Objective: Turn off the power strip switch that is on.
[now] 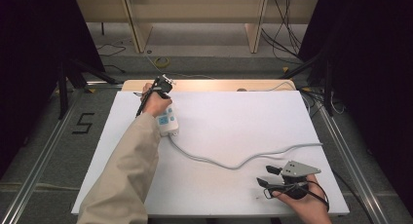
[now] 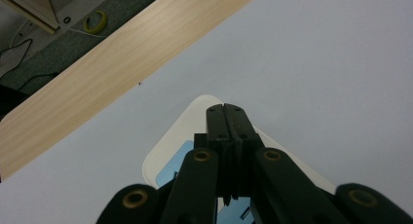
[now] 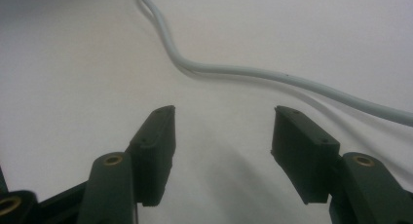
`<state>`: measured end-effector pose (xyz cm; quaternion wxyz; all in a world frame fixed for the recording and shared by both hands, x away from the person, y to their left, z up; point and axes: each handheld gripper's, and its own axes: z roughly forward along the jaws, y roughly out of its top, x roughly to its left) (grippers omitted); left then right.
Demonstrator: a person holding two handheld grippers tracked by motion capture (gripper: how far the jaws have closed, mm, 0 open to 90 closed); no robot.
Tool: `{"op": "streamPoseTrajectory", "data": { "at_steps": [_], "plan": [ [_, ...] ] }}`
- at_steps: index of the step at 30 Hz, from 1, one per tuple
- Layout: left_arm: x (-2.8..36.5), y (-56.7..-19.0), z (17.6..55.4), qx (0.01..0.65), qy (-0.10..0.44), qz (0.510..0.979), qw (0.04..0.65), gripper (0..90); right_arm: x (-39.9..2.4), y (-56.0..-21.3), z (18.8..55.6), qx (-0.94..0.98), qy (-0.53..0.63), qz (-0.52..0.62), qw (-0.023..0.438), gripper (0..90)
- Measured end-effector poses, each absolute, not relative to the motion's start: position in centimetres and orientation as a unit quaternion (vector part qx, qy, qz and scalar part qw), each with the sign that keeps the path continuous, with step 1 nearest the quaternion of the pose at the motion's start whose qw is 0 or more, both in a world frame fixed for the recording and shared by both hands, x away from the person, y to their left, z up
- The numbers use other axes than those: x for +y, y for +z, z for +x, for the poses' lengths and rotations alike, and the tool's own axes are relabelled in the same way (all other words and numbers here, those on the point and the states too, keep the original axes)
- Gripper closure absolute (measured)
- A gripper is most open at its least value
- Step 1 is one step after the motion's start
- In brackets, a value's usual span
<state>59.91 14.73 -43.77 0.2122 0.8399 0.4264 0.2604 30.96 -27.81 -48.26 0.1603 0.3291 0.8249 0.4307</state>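
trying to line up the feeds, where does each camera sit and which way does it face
High view: above the person's side, looking forward and down on the white board; forearms, left gripper, right gripper.
Left gripper view: on the left gripper, jaws together over the power strip.
Right gripper view: on the right gripper, jaws apart, facing the cable.
Shared: the cable crosses high and right gripper views.

A power strip lies on the board toward its far left, under the left gripper; its cable runs right across the board; the right gripper rests near the front right corner, just before the cable.
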Motion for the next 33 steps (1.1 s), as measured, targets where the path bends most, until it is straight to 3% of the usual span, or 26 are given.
{"op": "streamPoseTrajectory", "data": {
  "at_steps": [33],
  "plan": [
    [17.1, -43.0, 56.3, 0.432, 0.245, 0.837, 0.230, 77.6, -27.9, -48.2, 31.2, 0.824, 0.429, 0.332, 0.163, 42.4]
  ]
}}
